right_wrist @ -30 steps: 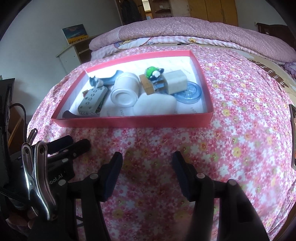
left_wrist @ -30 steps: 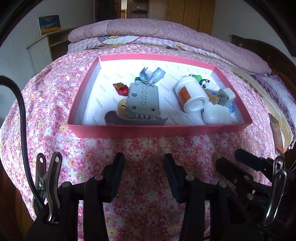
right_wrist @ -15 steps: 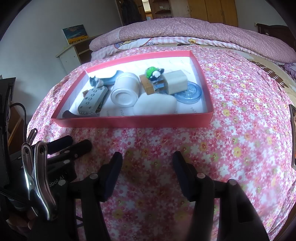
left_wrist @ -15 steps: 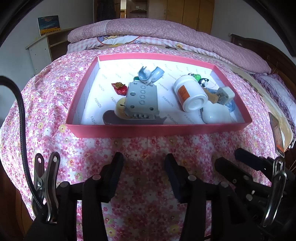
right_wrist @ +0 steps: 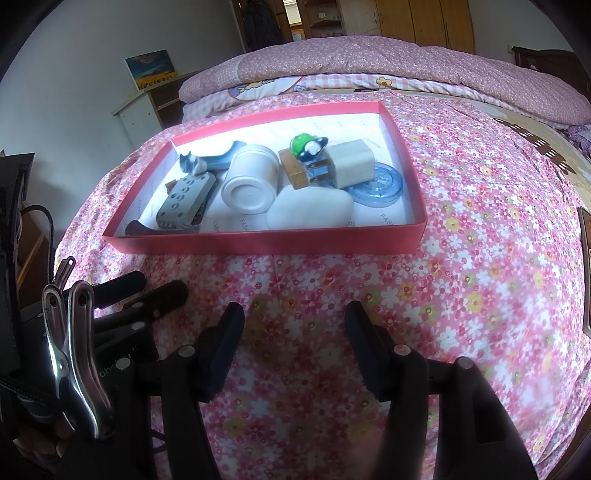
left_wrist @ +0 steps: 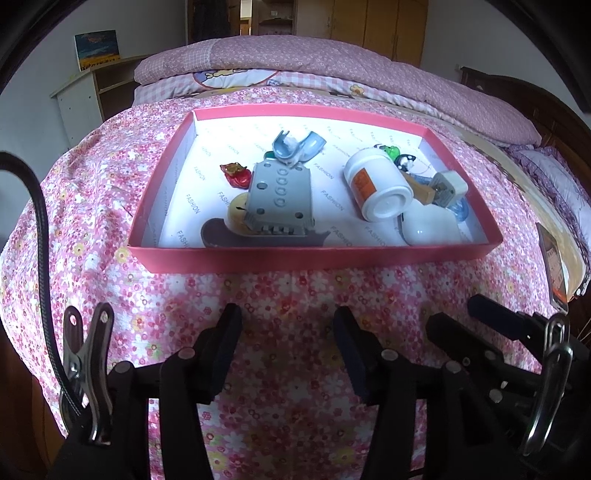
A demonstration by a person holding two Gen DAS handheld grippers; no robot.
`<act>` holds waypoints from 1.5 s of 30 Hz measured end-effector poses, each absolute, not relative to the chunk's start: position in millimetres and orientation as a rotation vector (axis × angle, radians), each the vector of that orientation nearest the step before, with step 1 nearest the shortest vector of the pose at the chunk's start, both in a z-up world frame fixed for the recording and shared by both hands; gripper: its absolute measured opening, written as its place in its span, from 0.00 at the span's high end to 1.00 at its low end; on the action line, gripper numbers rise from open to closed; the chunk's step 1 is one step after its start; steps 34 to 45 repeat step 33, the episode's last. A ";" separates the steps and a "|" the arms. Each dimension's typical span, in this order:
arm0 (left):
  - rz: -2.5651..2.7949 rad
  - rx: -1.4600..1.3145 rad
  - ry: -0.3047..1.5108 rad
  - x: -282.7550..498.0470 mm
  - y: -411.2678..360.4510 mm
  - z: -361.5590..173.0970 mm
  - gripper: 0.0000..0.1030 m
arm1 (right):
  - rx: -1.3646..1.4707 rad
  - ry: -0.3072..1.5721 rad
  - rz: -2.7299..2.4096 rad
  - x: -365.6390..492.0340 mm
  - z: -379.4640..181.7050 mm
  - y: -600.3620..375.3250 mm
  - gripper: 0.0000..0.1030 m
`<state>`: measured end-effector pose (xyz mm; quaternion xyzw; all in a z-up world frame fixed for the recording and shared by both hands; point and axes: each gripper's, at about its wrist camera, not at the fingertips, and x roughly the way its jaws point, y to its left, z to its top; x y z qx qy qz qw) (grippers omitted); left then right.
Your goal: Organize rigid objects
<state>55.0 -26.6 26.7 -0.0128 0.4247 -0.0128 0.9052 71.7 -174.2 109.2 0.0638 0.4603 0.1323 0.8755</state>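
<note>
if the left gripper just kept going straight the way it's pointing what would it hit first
Most likely the flowered bedspread: the left gripper, jaws open and empty, tilts down at it, short of the pink tray. Depth is hard to judge.

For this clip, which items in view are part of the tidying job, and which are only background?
Job:
pink tray
white jar
grey block
white charger
blue disc
green toy
left tongs and right tongs, both open and empty

Background:
floral bedspread
folded quilt
picture
wardrobe
</note>
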 end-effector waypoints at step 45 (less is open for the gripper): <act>-0.025 -0.025 0.878 55.9 -26.8 26.3 0.46 | 0.132 0.956 0.275 70.9 108.8 -173.5 0.42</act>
